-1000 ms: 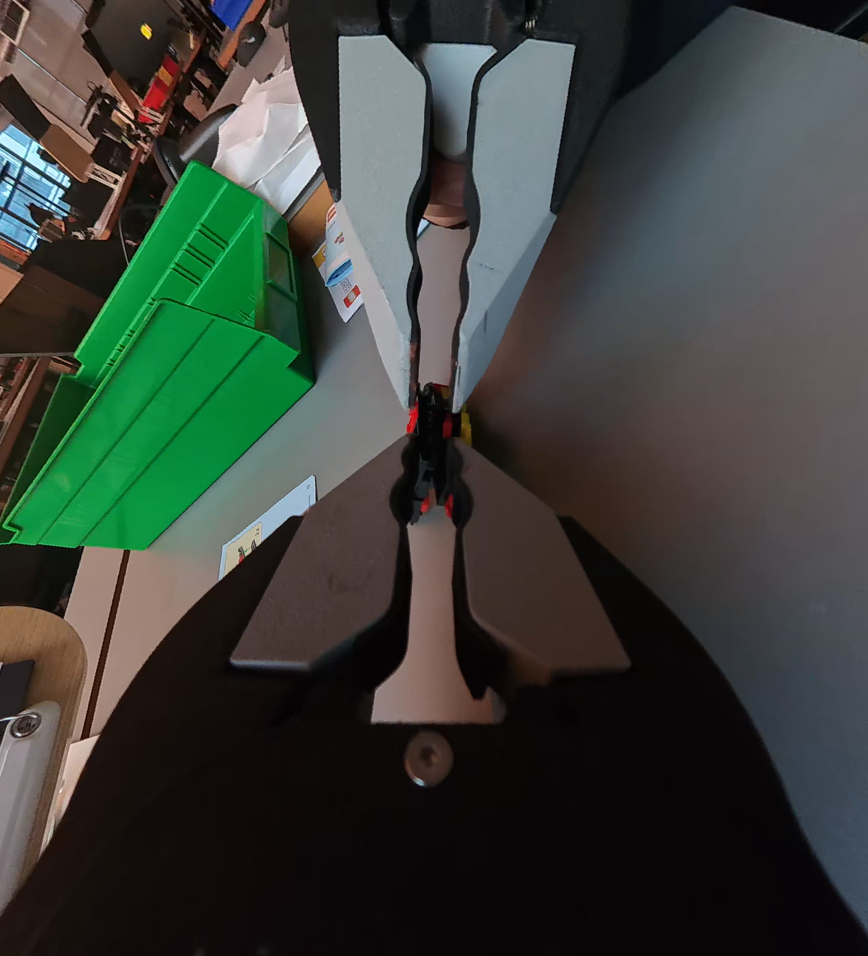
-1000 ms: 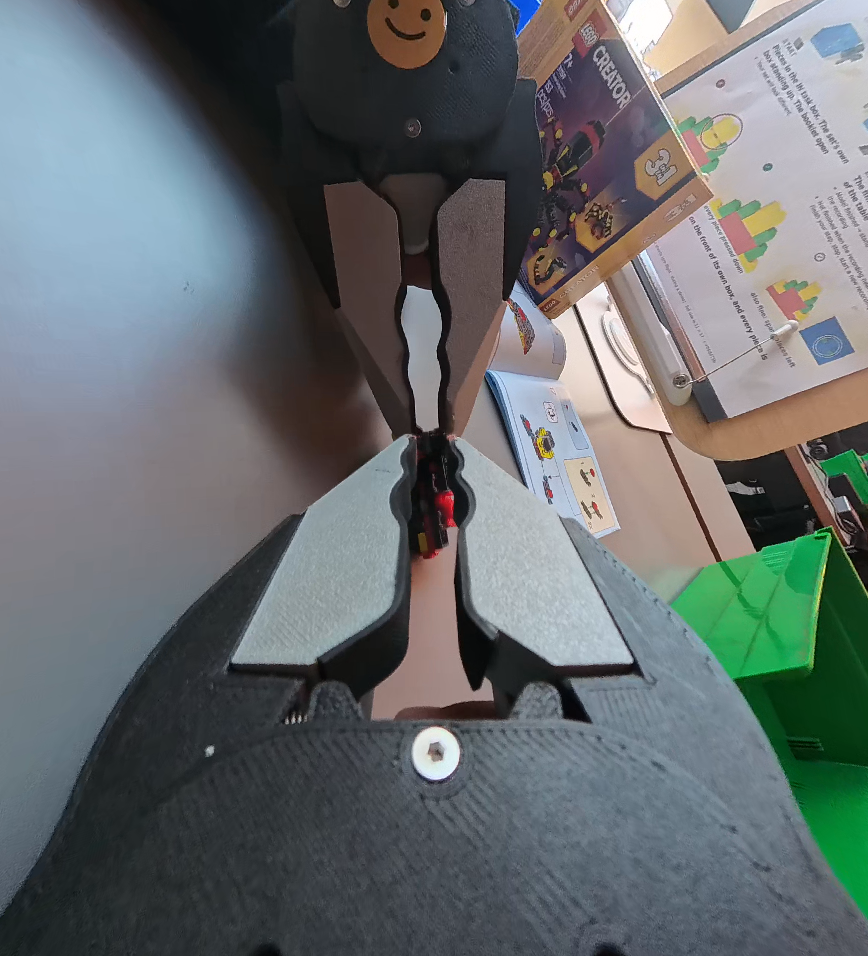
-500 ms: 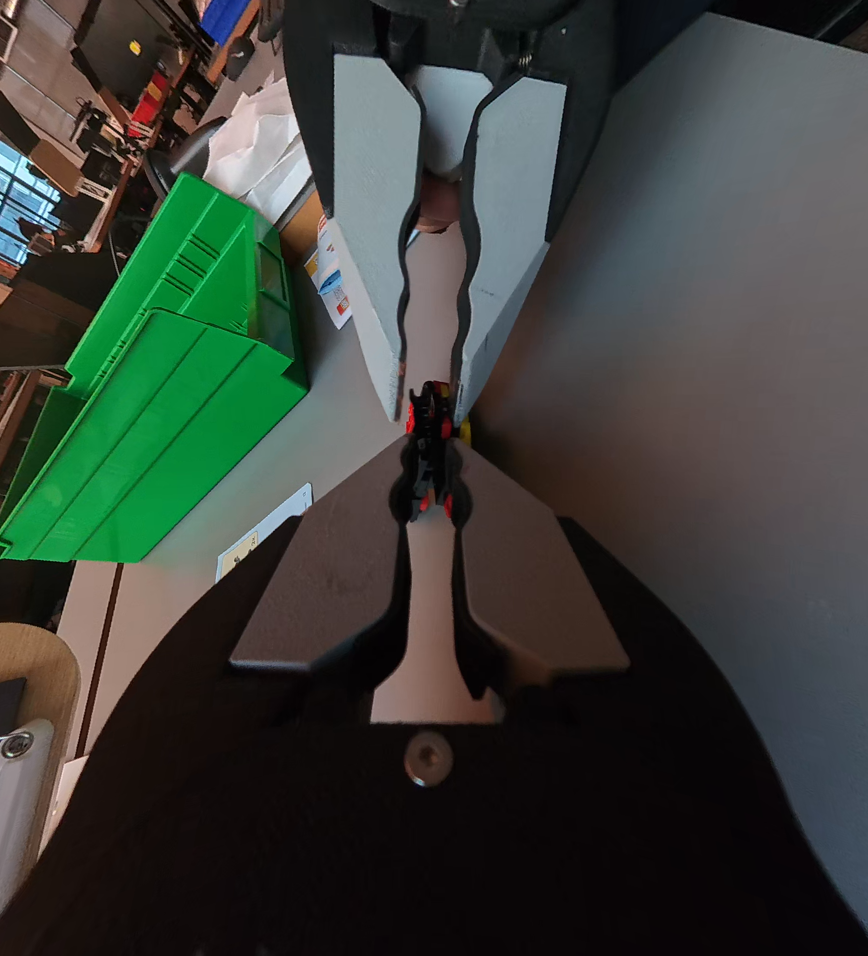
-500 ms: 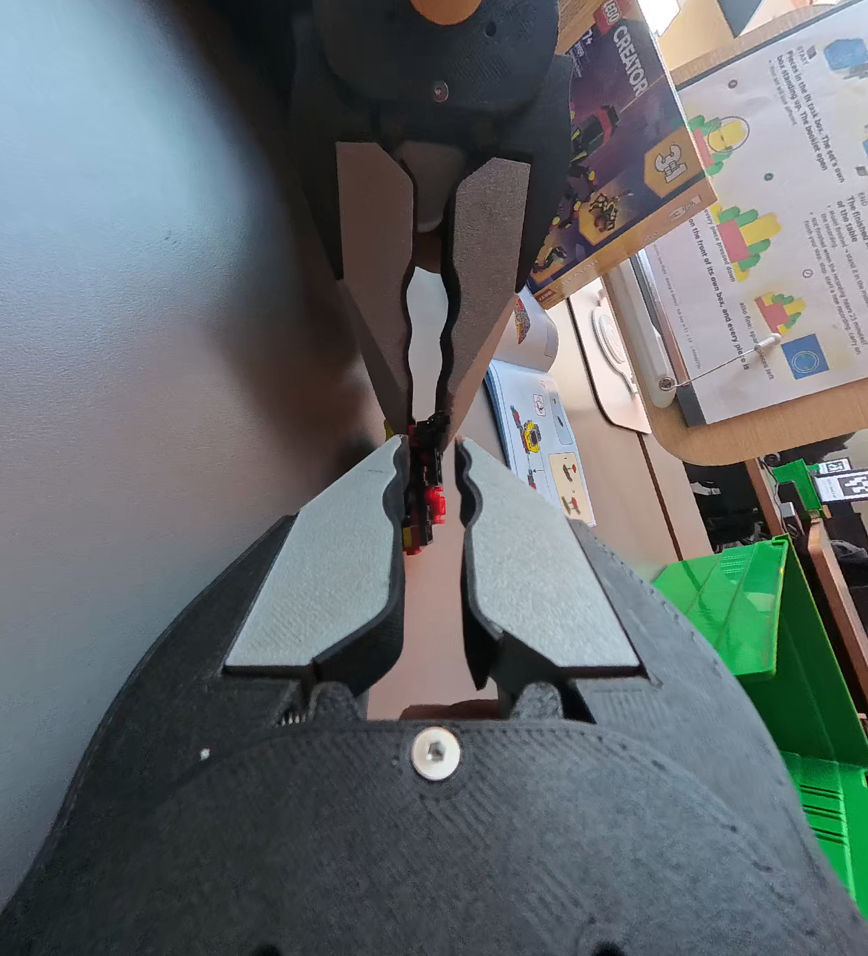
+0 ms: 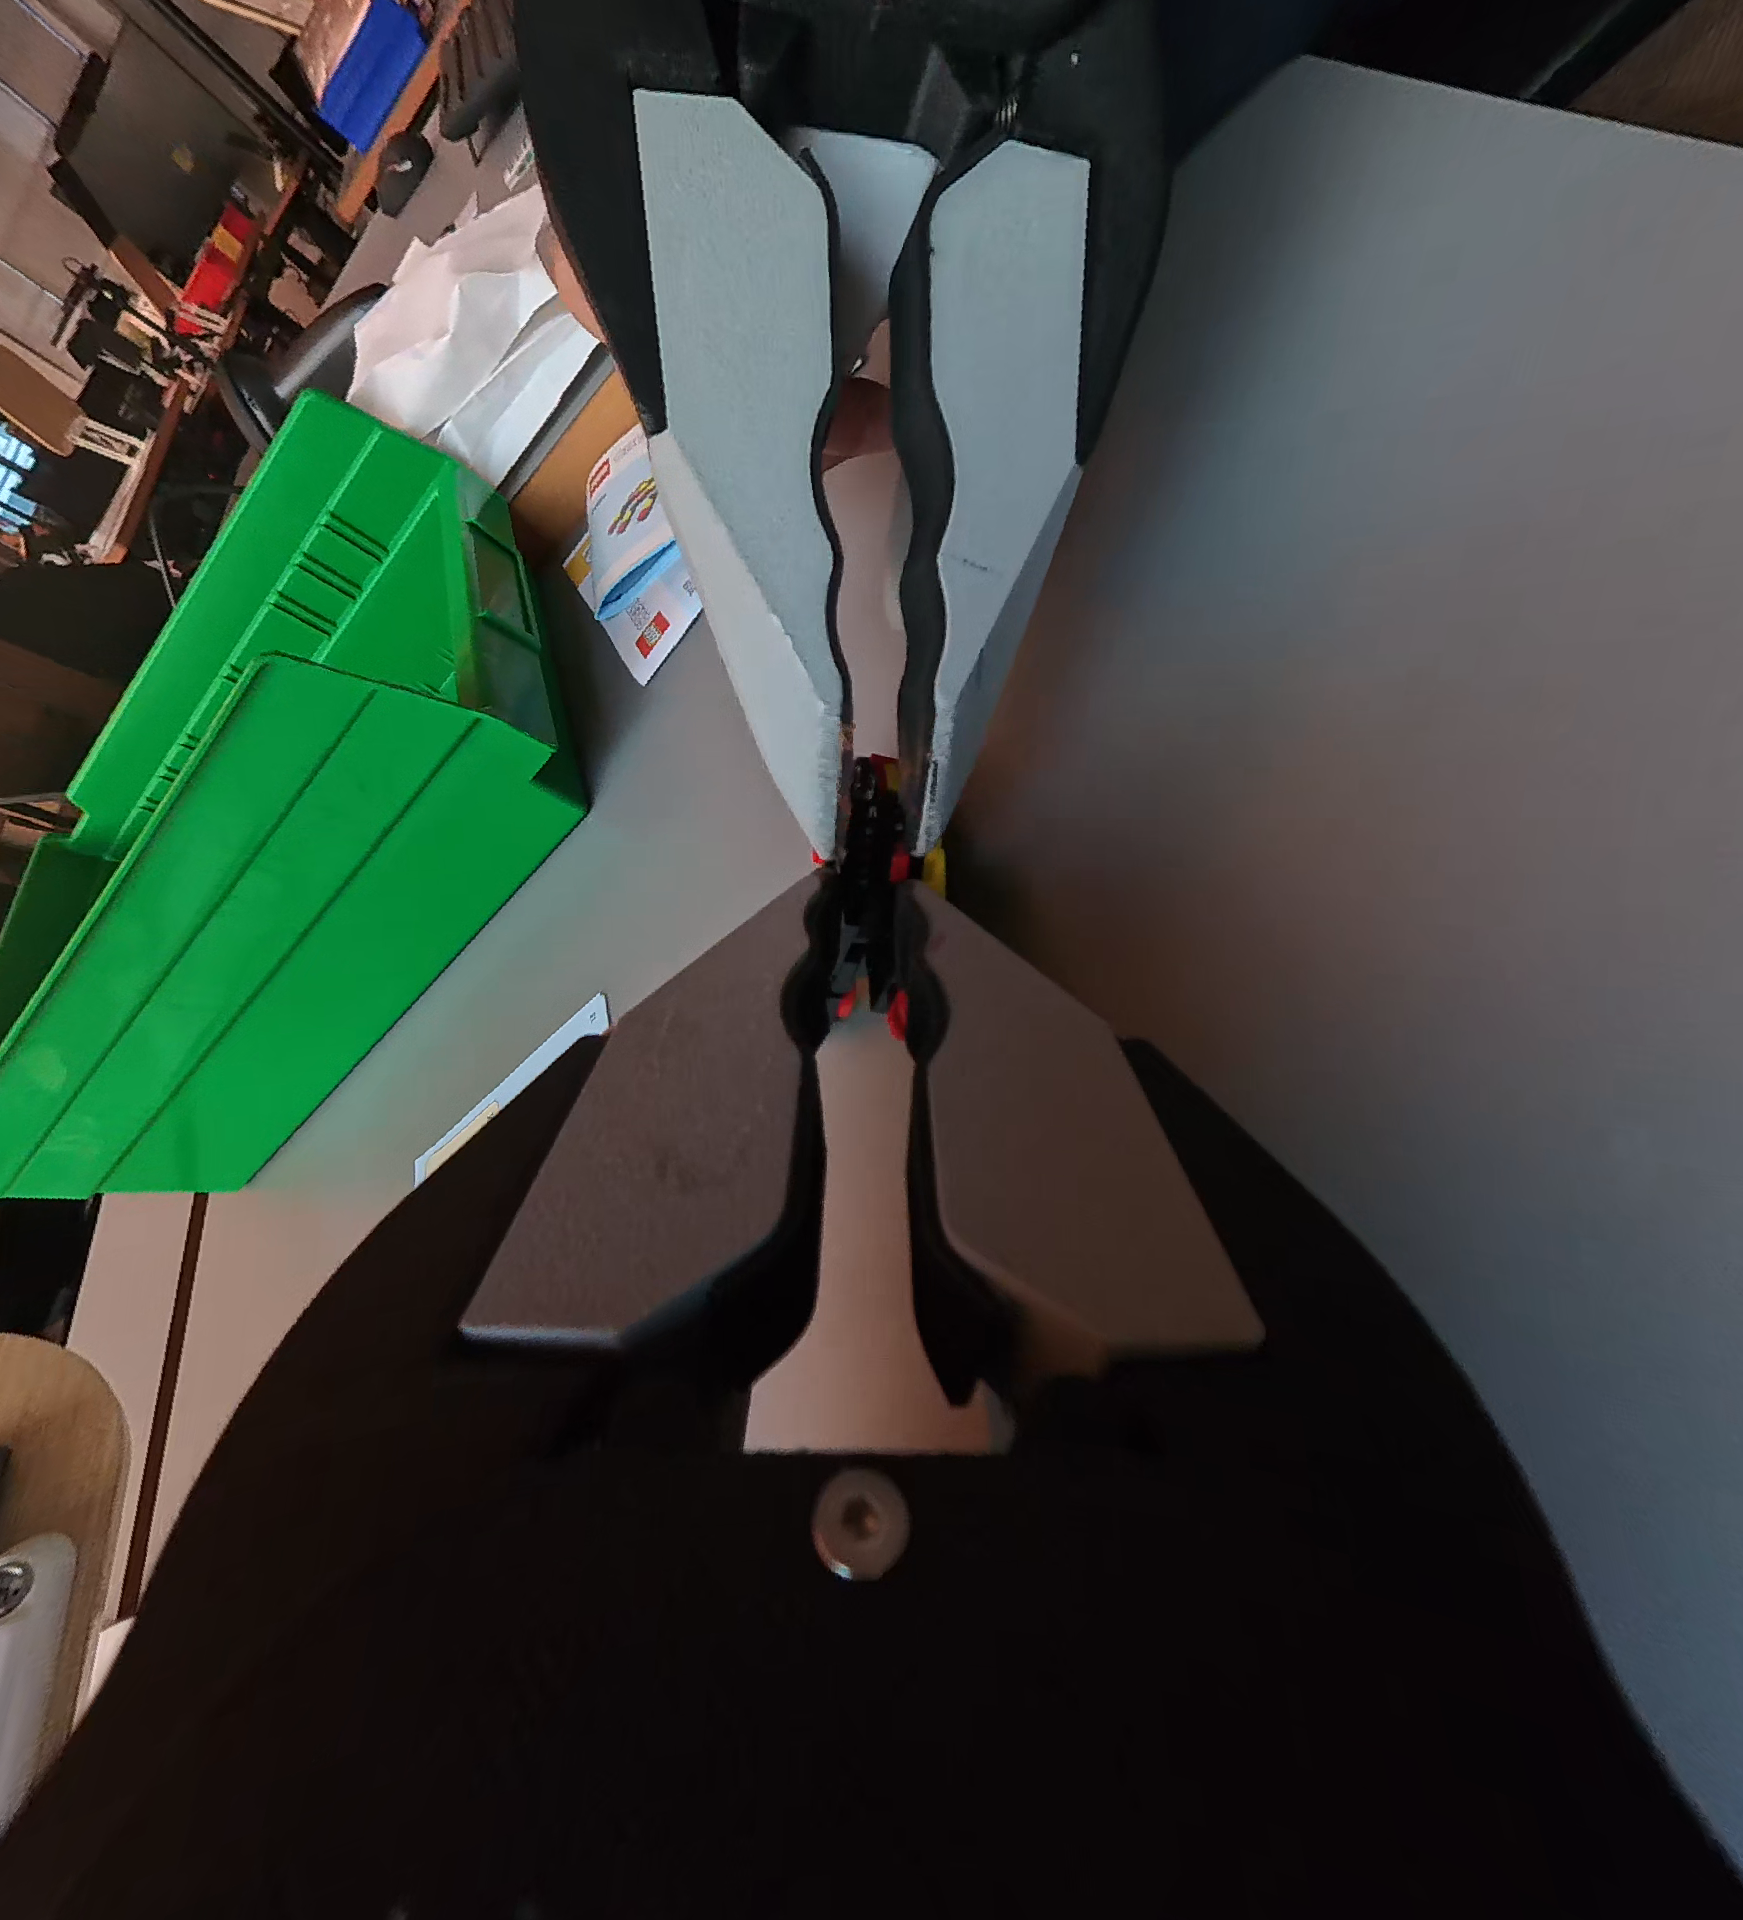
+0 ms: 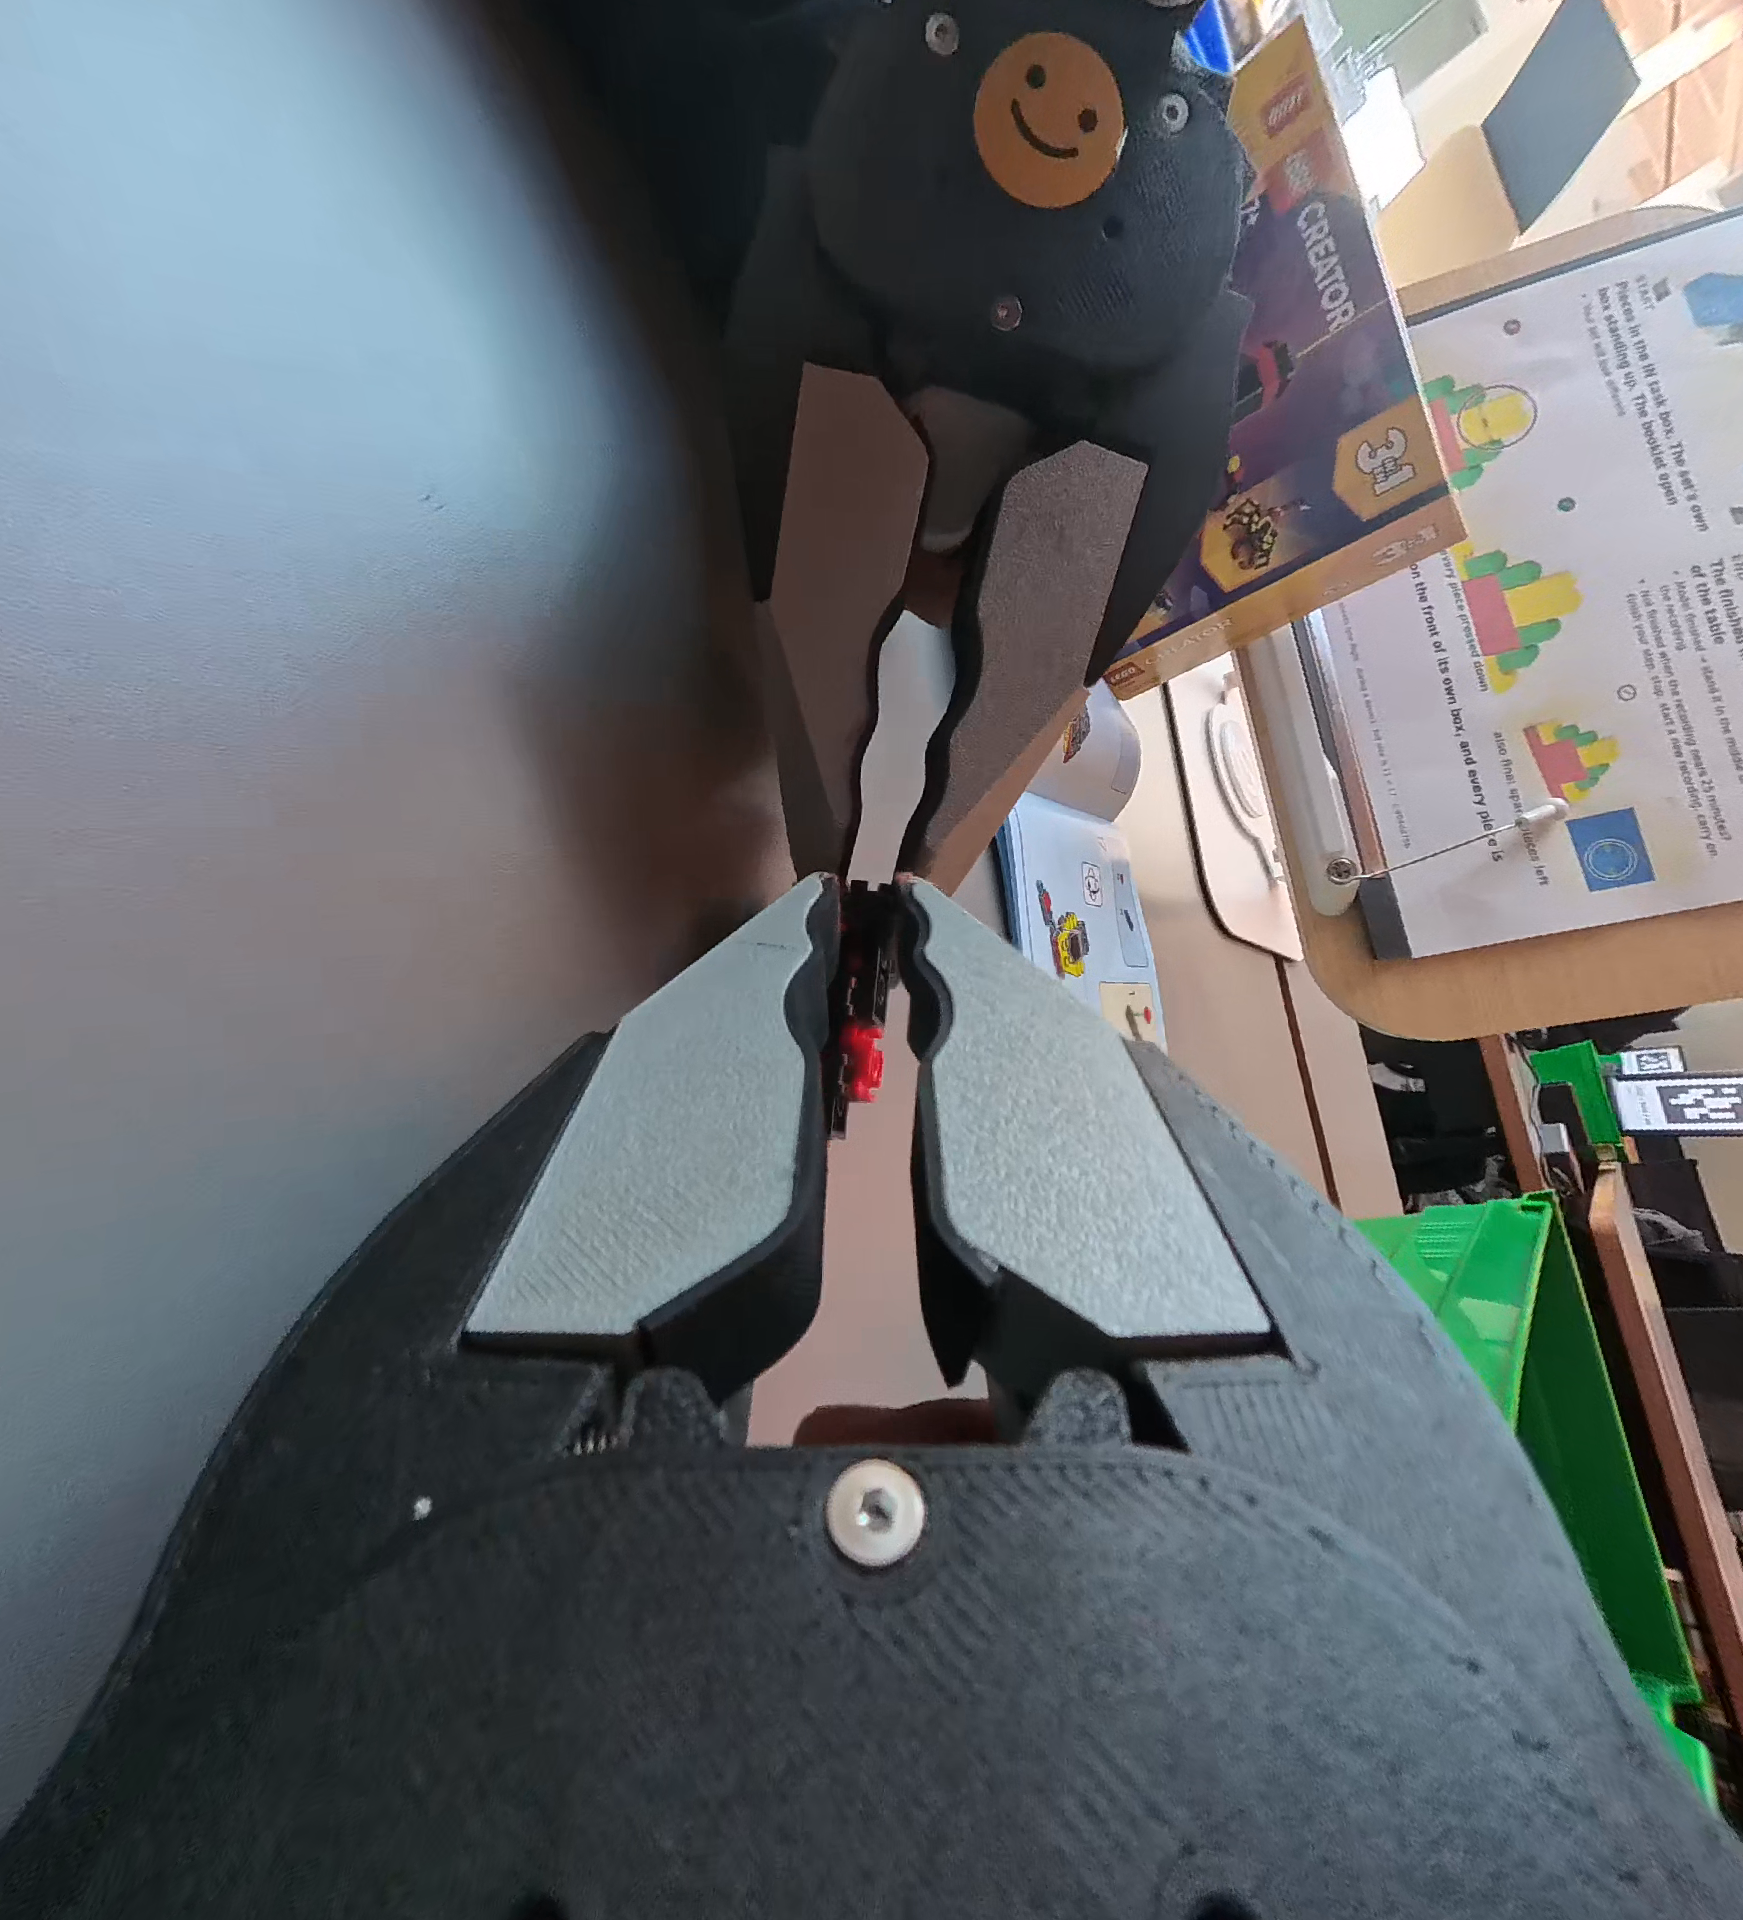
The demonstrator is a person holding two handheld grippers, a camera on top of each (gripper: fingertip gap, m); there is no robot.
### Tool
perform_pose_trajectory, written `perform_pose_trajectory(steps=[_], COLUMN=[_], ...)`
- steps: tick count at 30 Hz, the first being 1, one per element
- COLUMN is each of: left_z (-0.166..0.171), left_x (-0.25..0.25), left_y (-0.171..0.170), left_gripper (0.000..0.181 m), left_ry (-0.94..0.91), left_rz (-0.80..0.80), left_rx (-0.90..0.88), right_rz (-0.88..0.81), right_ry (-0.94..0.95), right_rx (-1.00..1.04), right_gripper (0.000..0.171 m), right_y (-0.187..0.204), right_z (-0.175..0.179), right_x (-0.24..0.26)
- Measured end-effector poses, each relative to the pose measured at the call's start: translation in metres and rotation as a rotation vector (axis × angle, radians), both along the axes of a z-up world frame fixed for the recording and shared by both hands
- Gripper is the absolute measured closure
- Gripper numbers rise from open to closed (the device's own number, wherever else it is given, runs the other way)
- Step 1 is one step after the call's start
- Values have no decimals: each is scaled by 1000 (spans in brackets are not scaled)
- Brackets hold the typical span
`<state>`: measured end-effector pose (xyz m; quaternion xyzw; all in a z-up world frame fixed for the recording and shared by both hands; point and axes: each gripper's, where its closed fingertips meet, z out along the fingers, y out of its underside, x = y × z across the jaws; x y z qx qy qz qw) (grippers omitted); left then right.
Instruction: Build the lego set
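A small black, red and yellow lego model (image 5: 865, 914) is held in the air between both grippers, which face each other tip to tip. My left gripper (image 5: 867, 935) is shut on its near end. My right gripper (image 5: 875, 816) comes in from the top of the left wrist view and closes on its far end. In the right wrist view my right gripper (image 6: 867, 914) grips the model (image 6: 859, 1023), whose red studs show between the pads. The left gripper (image 6: 872, 868) meets it from above. Most of the model is hidden by the fingers.
The grey table (image 5: 1418, 727) lies below. Green bins (image 5: 254, 831) stand at the left, with a leaflet (image 5: 638, 561) beside them. The open instruction booklet (image 6: 1085, 935), the lego box (image 6: 1314, 416), a poster board (image 6: 1625, 571) and a green bin (image 6: 1532, 1403) are on the right. Both grippers' tips are close together, under 4 cm apart.
Half a second ago my right gripper's jaws were a little wider and the tips slightly apart. Now they have closed on the model and the two grippers meet tip to tip again.
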<state>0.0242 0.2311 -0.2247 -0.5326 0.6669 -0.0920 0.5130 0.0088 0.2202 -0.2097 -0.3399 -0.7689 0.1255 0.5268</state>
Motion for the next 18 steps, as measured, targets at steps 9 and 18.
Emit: perform_pose_trajectory(steps=[9,18], left_z=[6,20], left_x=[0,2], left_y=[3,1], left_gripper=[173,173], left_ry=[-17,-40], left_rz=[30,50], left_rx=[86,200], right_rz=[-30,-28], right_ry=[-1,52], right_rx=[-80,-237], right_gripper=[164,165], right_y=[3,1], right_z=[5,17], right_x=[2,4])
